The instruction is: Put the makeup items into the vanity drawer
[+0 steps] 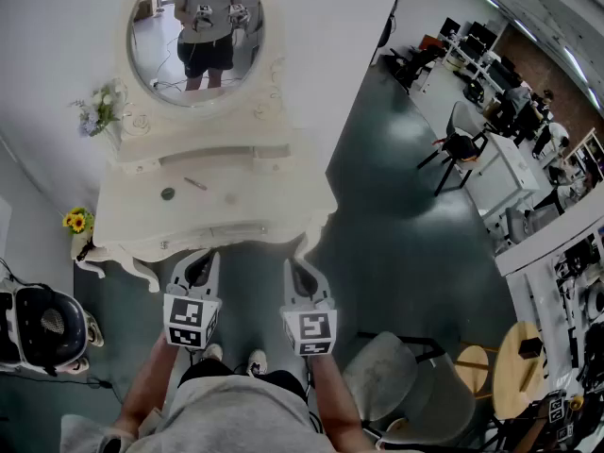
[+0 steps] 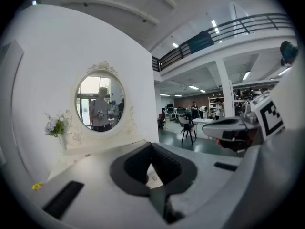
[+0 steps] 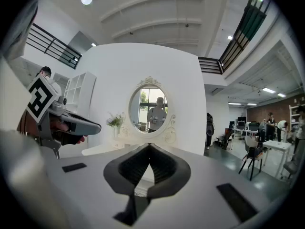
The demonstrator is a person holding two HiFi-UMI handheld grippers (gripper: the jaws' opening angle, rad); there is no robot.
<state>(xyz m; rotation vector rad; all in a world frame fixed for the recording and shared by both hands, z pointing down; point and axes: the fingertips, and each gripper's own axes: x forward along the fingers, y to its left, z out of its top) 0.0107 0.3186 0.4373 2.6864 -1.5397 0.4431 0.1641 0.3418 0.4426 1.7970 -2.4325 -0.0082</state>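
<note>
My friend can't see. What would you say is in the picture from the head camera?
A person stands before a white carved vanity table with a round mirror, holding out a closed left tool and a closed right tool, both empty. On the tabletop lie a small dark round item and a thin stick-shaped item.

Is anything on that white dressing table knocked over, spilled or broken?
Nothing stands out. The vanity stands level, its mirror is whole and the flowers stand upright. A small round item and a thin stick lie loose on the top, apart from each other, with no spill that I can see.
</note>
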